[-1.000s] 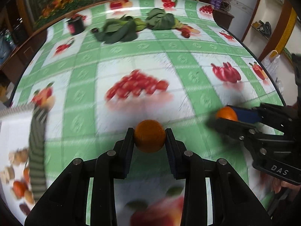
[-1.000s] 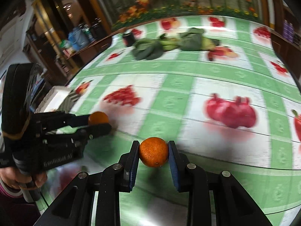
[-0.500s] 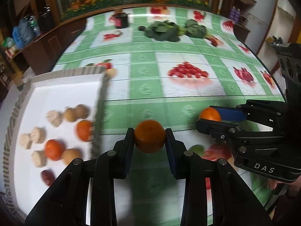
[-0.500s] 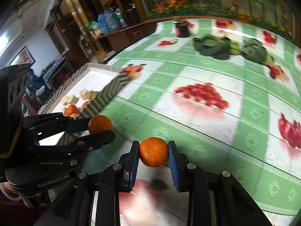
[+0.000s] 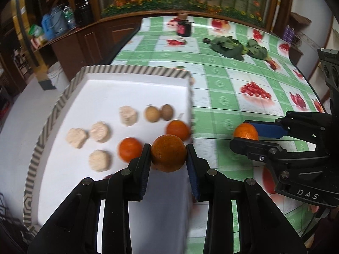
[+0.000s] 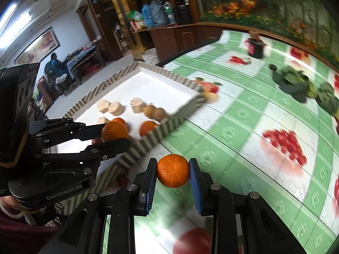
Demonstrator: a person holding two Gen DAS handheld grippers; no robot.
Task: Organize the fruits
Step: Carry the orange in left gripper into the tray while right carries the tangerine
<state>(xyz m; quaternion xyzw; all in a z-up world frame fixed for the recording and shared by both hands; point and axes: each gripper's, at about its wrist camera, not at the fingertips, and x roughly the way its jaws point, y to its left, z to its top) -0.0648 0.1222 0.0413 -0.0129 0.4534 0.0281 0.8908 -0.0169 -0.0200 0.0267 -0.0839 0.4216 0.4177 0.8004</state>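
Carrying: two oranges, one per gripper
Left gripper [image 5: 168,155]: clamping an orange [image 5: 168,152] between both pads, hanging over the tray [image 5: 135,70], near its right rim
Right gripper [image 6: 173,174]: pinching a second orange [image 6: 173,173] the same way, hovering above the tablecloth [image 6: 243,114], just outside the tray wall
Ahead of the left fingers: two oranges [image 5: 177,129], two brown fruits [image 5: 159,112] and pale pieces [image 5: 99,128] lying on the tray floor
Progress: judging well underway; several fruits already trayed
Remaining: likely lowering and releasing both held oranges beside their kind
Beyond: leafy greens [image 5: 228,46] and a dark jar [image 5: 184,27] sitting far across the table
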